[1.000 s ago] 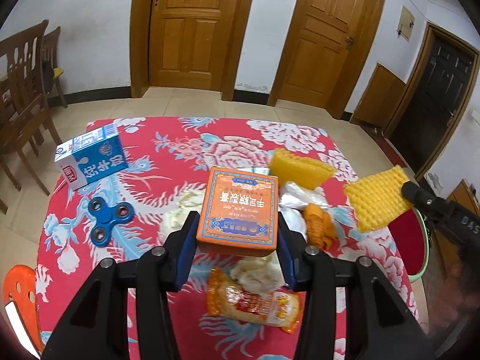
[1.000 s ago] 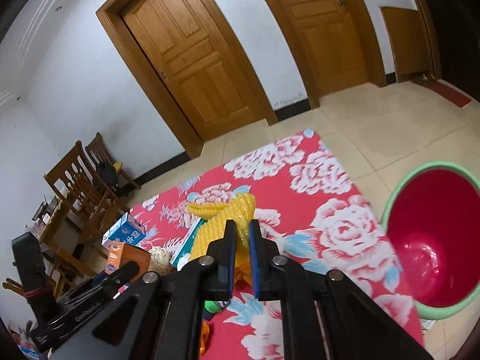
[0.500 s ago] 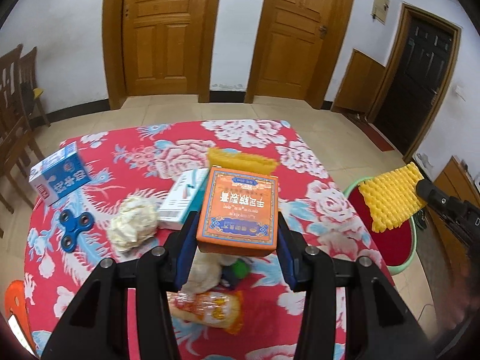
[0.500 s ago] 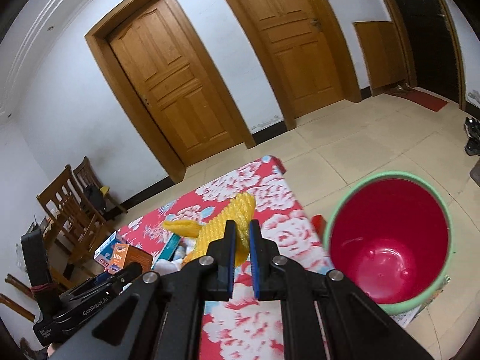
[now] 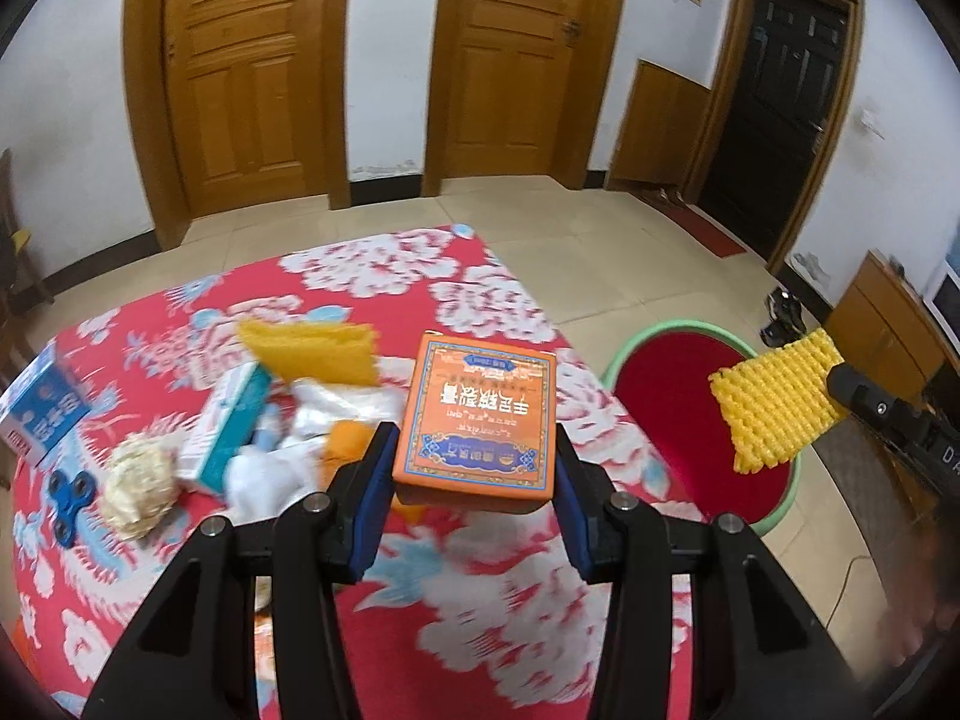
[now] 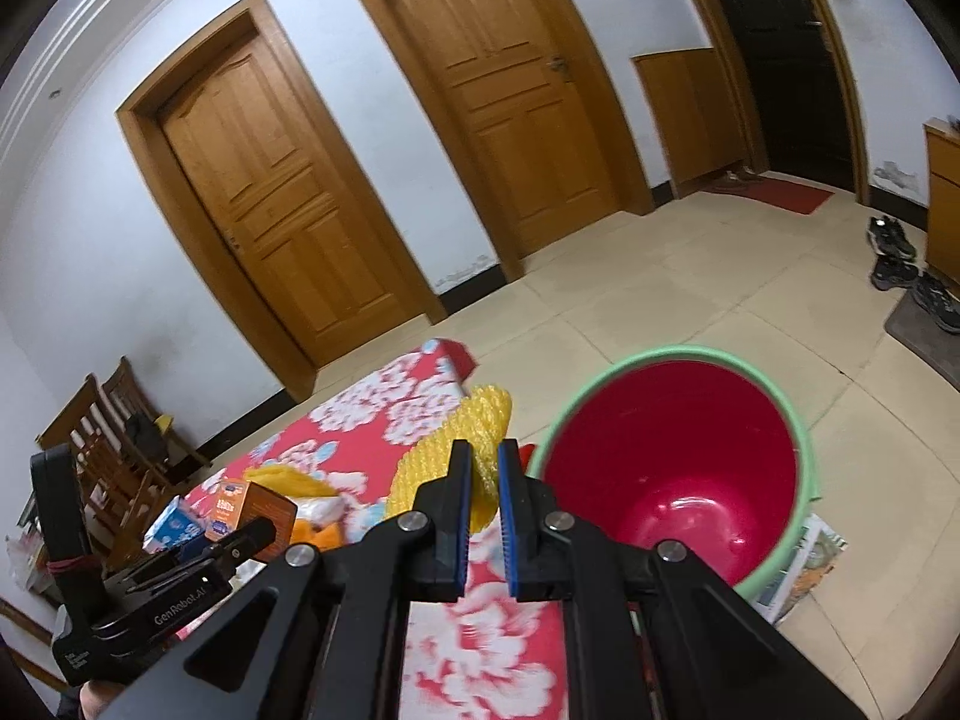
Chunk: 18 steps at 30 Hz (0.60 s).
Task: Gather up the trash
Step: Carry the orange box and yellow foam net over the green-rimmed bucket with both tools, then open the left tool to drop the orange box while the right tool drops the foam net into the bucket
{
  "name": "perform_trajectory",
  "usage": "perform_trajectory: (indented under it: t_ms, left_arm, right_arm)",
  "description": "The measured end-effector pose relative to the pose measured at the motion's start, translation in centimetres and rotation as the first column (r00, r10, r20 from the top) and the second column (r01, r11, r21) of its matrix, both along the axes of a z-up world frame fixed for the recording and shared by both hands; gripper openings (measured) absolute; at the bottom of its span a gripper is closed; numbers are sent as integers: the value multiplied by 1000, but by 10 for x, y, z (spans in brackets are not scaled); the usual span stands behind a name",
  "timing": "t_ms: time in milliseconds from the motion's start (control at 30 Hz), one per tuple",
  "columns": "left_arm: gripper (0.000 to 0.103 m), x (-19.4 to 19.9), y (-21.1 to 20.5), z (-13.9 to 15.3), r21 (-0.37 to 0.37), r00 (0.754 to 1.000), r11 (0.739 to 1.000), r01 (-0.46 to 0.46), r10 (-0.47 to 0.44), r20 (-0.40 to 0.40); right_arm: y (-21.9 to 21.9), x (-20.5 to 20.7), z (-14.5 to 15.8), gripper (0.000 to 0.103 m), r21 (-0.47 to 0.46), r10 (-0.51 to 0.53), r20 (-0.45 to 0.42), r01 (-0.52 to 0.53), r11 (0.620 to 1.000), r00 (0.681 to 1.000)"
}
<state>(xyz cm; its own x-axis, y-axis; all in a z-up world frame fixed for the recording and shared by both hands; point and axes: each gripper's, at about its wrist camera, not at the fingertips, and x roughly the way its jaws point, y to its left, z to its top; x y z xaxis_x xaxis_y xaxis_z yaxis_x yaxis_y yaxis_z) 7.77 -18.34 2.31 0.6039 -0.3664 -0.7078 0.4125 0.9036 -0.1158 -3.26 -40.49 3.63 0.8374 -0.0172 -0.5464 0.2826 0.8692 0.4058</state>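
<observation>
right gripper (image 6: 485, 501) clenched on foam net (image 6: 456, 456) | bucket (image 6: 672, 480) at 2 o'clock, just beside (nearer this hand) | left gripper (image 5: 474, 480) grasping orange box (image 5: 480, 414) above table (image 5: 480, 630), bucket at 3 o'clock

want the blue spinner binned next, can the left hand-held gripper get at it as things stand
Probably not yet: the left hand-held gripper is shut on the orange box. The spinner itself lies uncovered on the tablecloth, so the path looks free once the box is dropped.
</observation>
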Motion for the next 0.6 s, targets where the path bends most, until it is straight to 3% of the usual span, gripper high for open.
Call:
perform_trajectory:
  t_ms: [600]
  left_arm:
    - [48, 1, -107, -26, 43, 981, 980, 192, -191, -34]
  right_arm:
    - [-69, -19, -39, 10, -19, -162, -78, 161, 987, 984]
